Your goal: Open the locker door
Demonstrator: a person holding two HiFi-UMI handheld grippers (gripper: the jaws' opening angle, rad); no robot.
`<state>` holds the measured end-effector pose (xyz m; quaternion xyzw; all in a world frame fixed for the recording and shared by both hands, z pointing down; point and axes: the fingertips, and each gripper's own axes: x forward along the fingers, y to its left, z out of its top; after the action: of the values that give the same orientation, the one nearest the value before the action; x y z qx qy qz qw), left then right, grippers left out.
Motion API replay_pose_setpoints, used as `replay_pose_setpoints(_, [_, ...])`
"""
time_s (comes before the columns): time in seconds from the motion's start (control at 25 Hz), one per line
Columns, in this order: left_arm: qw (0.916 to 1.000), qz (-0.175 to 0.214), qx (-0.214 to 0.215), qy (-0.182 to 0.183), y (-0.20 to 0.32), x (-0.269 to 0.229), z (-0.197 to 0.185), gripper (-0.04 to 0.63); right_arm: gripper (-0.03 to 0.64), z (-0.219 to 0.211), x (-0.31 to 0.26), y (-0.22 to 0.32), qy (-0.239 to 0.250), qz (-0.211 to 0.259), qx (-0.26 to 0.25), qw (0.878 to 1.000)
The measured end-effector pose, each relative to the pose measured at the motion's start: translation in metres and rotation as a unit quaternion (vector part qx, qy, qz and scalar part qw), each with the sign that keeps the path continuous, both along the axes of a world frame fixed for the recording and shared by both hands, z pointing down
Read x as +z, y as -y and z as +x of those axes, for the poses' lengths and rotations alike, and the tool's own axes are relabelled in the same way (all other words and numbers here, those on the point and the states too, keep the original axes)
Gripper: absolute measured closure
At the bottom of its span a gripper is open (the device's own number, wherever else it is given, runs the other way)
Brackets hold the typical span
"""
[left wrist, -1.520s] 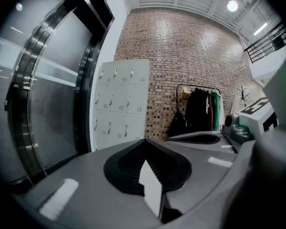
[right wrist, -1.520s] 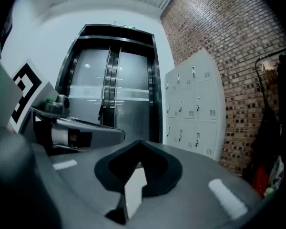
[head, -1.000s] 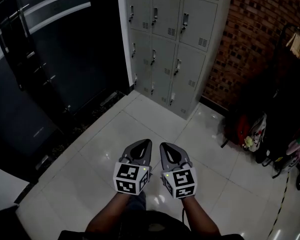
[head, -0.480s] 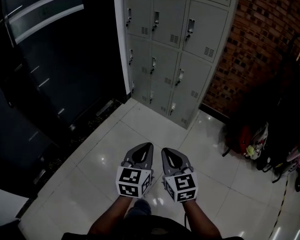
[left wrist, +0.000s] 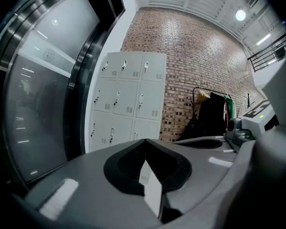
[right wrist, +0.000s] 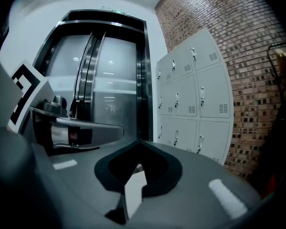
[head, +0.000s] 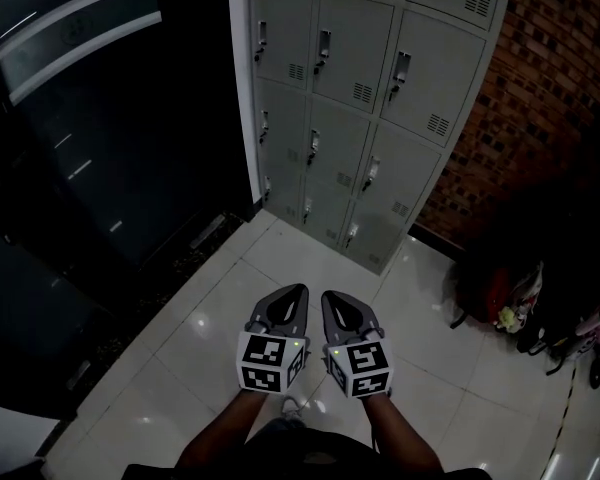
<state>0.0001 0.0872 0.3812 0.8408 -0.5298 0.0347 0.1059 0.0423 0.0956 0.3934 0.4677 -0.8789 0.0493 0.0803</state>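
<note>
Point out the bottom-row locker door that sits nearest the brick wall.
The right-hand door of the bottom row: it alone lies beside the brick wall. The middle door and left door sit further toward the dark glass doors.

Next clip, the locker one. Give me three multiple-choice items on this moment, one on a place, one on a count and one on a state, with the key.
1. Where do the lockers stand?
A. Right of the dark glass door, in front of the brick wall
B. Left of the glass door
C. Alone in the middle of the room

2. How many columns of doors do the lockers have?
A. Two
B. Three
C. Five

3. How do the jaws of the left gripper and the right gripper stand?
A. Both shut, with nothing between them
B. Both wide apart
C. Shut on a locker handle

Key:
1 A: the head view shows the door at left and brick at right.
2 B: the left gripper view shows three doors per row.
3 A: each gripper view shows its jaws together and empty.
</note>
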Motion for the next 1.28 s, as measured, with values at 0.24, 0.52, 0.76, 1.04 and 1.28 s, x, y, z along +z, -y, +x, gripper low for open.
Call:
replay_pose_setpoints(0.24, [1.0000, 0.003, 0.007, 0.002, 0.038, -0.005, -0.017, 0.589, 0.617, -0.024, -0.007, 0.038, 0.003, 0.004, 0.000, 1.000])
replay_pose_setpoints(0.52, [1.0000, 0.000, 0.008, -0.005, 0.067, -0.001, -0.031, 0.589, 0.617, -0.036, -0.007, 0.068, -0.003, 0.010, 0.001, 1.000])
replay_pose_setpoints(0.76, [0.9999, -0.009, 0.006, -0.002, 0.096, 0.008, -0.033, 0.589, 0.617, -0.037, -0.002, 0.097, -0.003, 0.012, 0.001, 1.000])
replay_pose_setpoints(1.04, [0.9999, -0.008, -0.010, 0.002, 0.153, 0.013, -0.037, 0.589, 0.617, -0.040, 0.000, 0.157, 0.007, 0.018, -0.013, 1.000])
replay_pose_setpoints(1.28, [0.9997, -0.009, -0.021, 0.010, 0.217, 0.008, -0.034, 0.589, 0.617, -0.036, -0.008, 0.222, 0.011, 0.024, -0.021, 0.999])
